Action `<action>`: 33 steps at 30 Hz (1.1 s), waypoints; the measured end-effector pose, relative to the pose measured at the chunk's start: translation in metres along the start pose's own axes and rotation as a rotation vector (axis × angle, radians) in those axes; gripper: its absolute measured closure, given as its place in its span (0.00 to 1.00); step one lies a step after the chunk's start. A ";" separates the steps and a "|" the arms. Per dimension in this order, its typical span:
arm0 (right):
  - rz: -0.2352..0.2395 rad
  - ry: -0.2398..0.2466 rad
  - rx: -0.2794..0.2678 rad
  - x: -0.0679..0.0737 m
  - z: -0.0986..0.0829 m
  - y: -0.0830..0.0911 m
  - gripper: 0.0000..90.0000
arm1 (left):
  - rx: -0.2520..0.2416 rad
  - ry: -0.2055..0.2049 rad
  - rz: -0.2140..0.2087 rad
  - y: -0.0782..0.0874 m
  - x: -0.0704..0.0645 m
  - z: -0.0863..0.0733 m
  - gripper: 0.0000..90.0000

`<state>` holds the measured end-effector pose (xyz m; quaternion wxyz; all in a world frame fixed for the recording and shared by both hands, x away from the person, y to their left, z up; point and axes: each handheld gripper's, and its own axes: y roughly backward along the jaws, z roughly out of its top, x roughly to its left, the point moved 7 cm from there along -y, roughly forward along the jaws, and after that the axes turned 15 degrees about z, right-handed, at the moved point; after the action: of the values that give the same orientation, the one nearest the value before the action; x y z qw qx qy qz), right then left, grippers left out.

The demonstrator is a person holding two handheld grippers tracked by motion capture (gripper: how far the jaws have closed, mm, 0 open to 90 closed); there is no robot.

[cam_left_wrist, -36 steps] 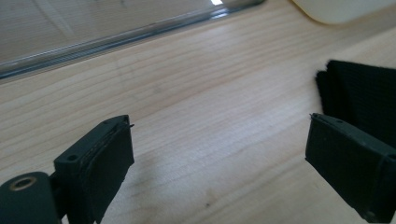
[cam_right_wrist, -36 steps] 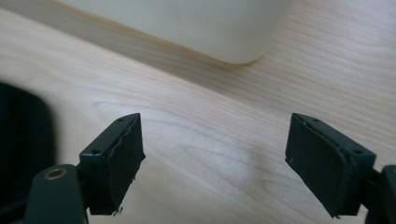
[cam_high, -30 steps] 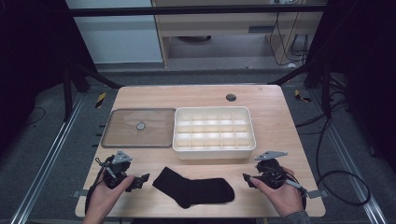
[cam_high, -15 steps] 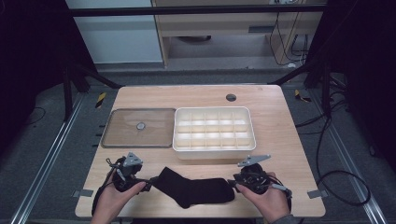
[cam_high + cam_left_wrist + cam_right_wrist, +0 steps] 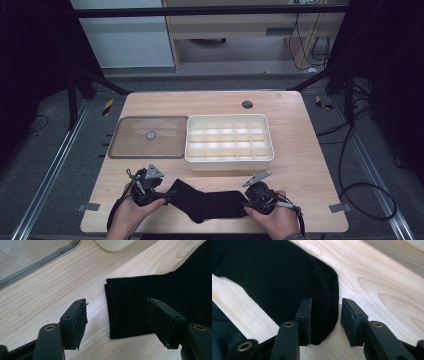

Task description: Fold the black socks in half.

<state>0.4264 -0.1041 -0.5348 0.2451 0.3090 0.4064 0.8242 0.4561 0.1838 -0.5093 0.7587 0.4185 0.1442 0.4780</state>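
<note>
A black sock (image 5: 207,202) lies flat near the table's front edge, cuff to the left and toe to the right. My left gripper (image 5: 166,195) is at the cuff end. In the left gripper view it (image 5: 117,303) stands wide open, with the ribbed cuff (image 5: 140,307) lying between and ahead of its jaws. My right gripper (image 5: 246,202) is at the toe end. In the right gripper view it (image 5: 326,302) is open by a narrow gap, and its jaws straddle the rounded toe edge of the sock (image 5: 287,277), which rests on the wood.
A white compartment box (image 5: 230,162) stands behind the sock at the middle of the table. A clear flat lid (image 5: 125,145) lies to its left. A round hole (image 5: 247,104) is in the tabletop at the back. A hand holds each gripper at the front edge.
Both grippers have moved inward from the table's sides to the two ends of the sock. The sock itself lies where it was.
</note>
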 end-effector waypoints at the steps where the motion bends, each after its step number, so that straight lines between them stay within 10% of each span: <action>1: 0.003 0.006 0.011 0.001 -0.001 -0.001 0.71 | 0.002 -0.007 0.001 0.000 0.000 0.000 0.38; 9: -0.012 0.045 0.028 0.005 -0.002 -0.005 0.89 | 0.035 -0.033 0.004 -0.005 0.002 -0.002 0.46; 33: -0.004 0.052 0.023 0.005 -0.002 -0.005 0.89 | 0.155 -0.051 -0.092 -0.022 -0.005 -0.015 0.80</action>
<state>0.4220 -0.0991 -0.5381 0.2323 0.2894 0.4229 0.8267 0.4574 0.1826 -0.5360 0.7486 0.4808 0.1806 0.4194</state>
